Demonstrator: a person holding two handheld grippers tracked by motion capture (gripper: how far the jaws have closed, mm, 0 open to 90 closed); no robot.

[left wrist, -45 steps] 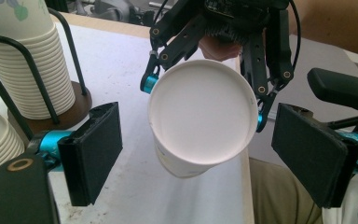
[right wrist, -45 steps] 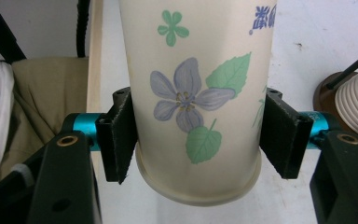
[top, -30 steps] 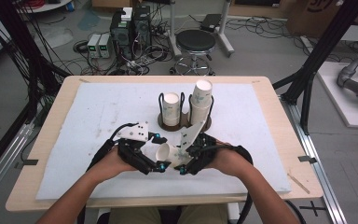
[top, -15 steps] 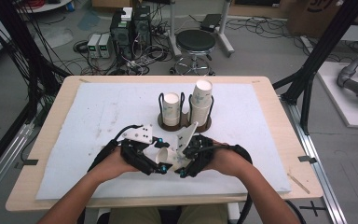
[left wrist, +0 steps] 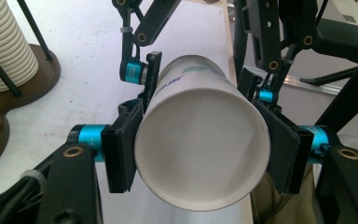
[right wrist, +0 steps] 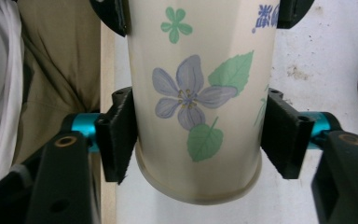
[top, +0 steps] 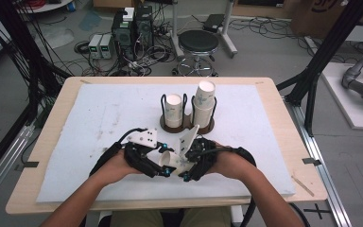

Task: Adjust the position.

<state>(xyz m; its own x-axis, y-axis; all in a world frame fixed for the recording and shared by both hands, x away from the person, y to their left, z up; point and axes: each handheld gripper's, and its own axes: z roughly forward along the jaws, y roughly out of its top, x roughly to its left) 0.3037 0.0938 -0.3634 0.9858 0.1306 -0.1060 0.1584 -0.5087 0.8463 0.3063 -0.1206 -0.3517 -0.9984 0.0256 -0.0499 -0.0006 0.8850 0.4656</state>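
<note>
Blue print on paper cup (right wrist: 200, 93), too cropped to read.

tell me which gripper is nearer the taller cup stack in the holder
Right. The right gripper sits just below the taller cup stack, on its side of the table. The left gripper is further left, and both clamp the same paper cup.

Flowered paper cup (right wrist: 196, 102) sideways above table

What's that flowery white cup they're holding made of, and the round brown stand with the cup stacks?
The flower-printed white cup looks like matte paper: thin wall, rolled rim, printed petals. The round brown stand seems wood or wood-look plastic, smooth and dull, with thin black rods, probably metal.
</note>
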